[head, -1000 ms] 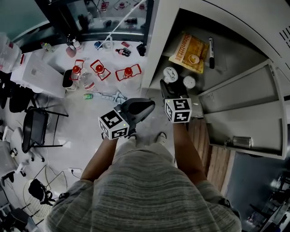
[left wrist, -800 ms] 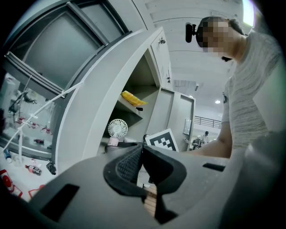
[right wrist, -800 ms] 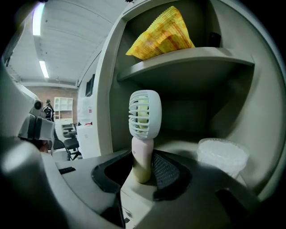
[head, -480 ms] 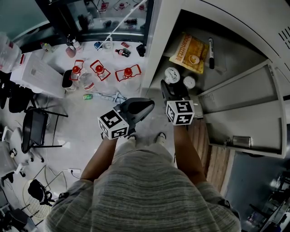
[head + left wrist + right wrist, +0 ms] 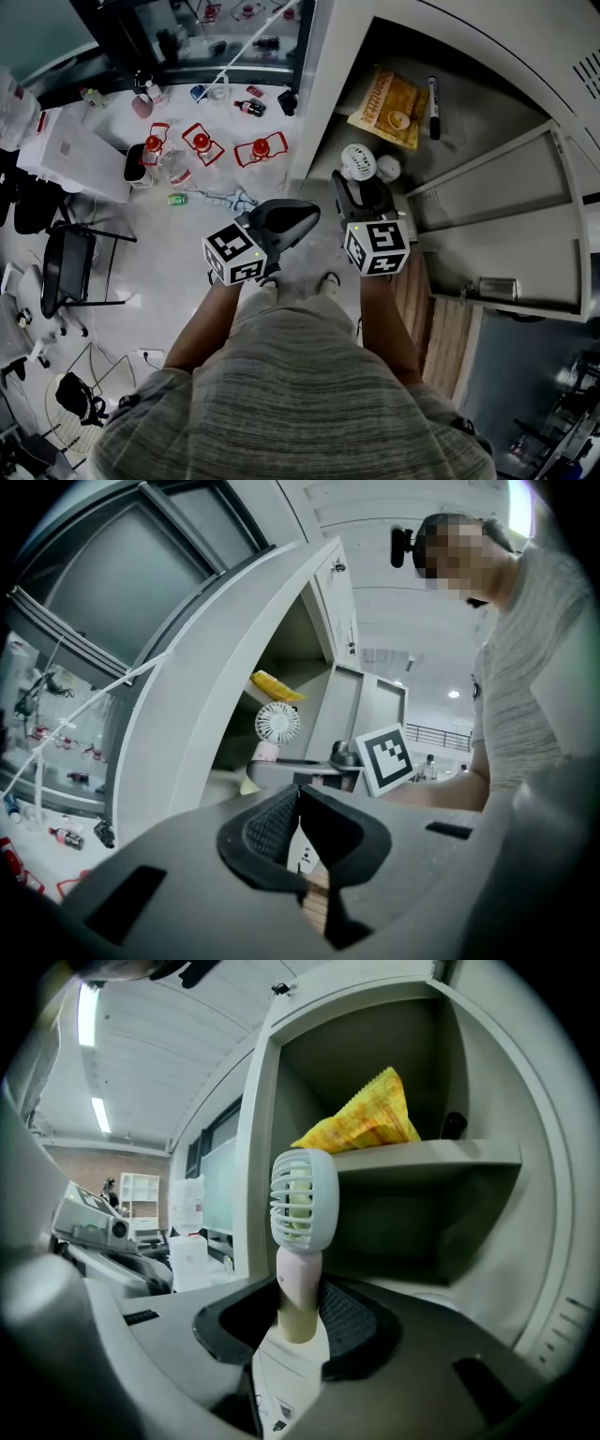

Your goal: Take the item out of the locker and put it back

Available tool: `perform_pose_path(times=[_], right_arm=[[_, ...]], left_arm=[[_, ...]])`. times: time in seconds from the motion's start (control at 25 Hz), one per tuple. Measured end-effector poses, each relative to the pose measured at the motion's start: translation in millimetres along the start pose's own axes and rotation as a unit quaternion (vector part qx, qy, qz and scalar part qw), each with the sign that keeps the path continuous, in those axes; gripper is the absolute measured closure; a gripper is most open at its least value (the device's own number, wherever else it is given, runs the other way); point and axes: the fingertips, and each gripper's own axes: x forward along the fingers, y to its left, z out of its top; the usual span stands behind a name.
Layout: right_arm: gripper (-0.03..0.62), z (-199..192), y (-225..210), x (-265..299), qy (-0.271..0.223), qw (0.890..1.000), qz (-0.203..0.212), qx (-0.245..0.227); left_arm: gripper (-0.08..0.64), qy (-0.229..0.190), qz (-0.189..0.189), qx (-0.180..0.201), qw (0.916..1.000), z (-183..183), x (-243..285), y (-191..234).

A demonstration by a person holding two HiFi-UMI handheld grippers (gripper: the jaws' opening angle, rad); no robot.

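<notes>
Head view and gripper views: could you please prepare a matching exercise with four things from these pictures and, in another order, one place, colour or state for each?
Things:
1. hand fan
2. snack bag
3. marker
4. left gripper

Descriptions:
A. shut, with nothing in it
B. black, lying on the locker shelf
C. held upright by its handle in the right gripper
D. yellow, on the locker shelf

Pairs: 1-C, 2-D, 3-B, 4-A
</notes>
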Motion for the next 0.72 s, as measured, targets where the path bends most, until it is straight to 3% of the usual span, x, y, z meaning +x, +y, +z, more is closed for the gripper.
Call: perform_pose_path(times=[0.4, 0.72], right_arm=[[0.442, 41, 12, -34, -0.026, 1.000, 0.007, -0.005], [0.442, 47, 8, -35, -0.034, 0.999, 0.002, -0.001]], left_arm=[[0.551, 0.001, -0.010, -0.001, 0.9999, 1, 5, 1], [0.551, 0.003, -0.015, 0.000, 0.9999, 1, 8, 2]])
